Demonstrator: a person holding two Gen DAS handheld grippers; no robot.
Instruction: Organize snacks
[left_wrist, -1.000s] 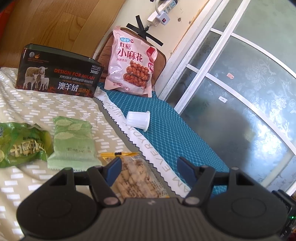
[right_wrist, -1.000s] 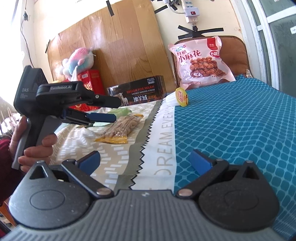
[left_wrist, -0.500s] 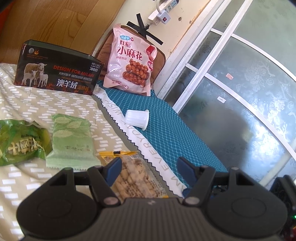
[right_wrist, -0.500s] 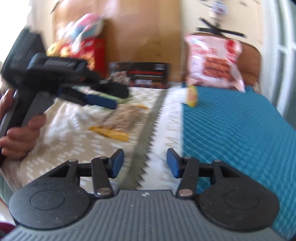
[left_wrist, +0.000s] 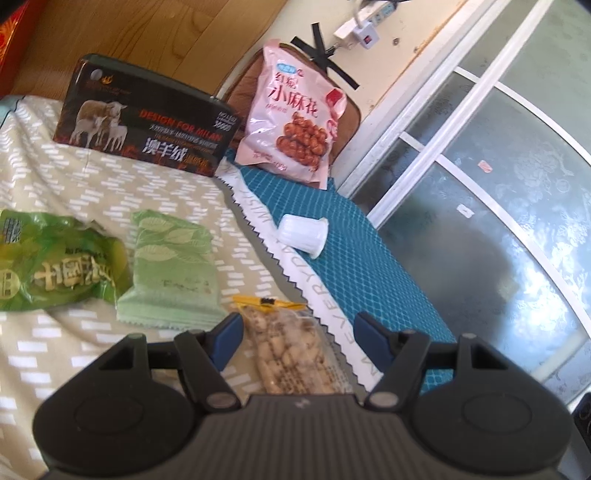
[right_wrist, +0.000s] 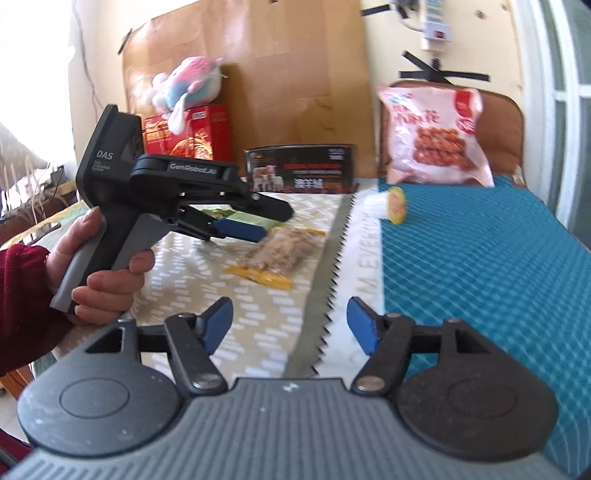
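Note:
My left gripper (left_wrist: 297, 334) is open, its jaws hovering over a clear packet of pale biscuit sticks (left_wrist: 286, 345) with yellow ends, also in the right wrist view (right_wrist: 282, 253). Left of it lie a light green packet (left_wrist: 170, 267) and a dark green bag (left_wrist: 55, 267). A white jelly cup (left_wrist: 303, 234) lies on its side on the teal cloth; its yellow lid shows in the right wrist view (right_wrist: 395, 205). A pink snack bag (left_wrist: 293, 120) leans at the back. My right gripper (right_wrist: 290, 323) is open and empty, low over the cloth seam.
A black tin box (left_wrist: 144, 134) stands at the back beside the pink bag (right_wrist: 437, 136). A red box (right_wrist: 188, 131) with a plush toy (right_wrist: 188, 83) sits far left. A glass door (left_wrist: 498, 184) borders the teal cloth's right edge.
My right gripper's jaws closed partway half a second ago and have widened again while the view swung left. My left gripper stayed open and shifted slightly over the biscuit packet.

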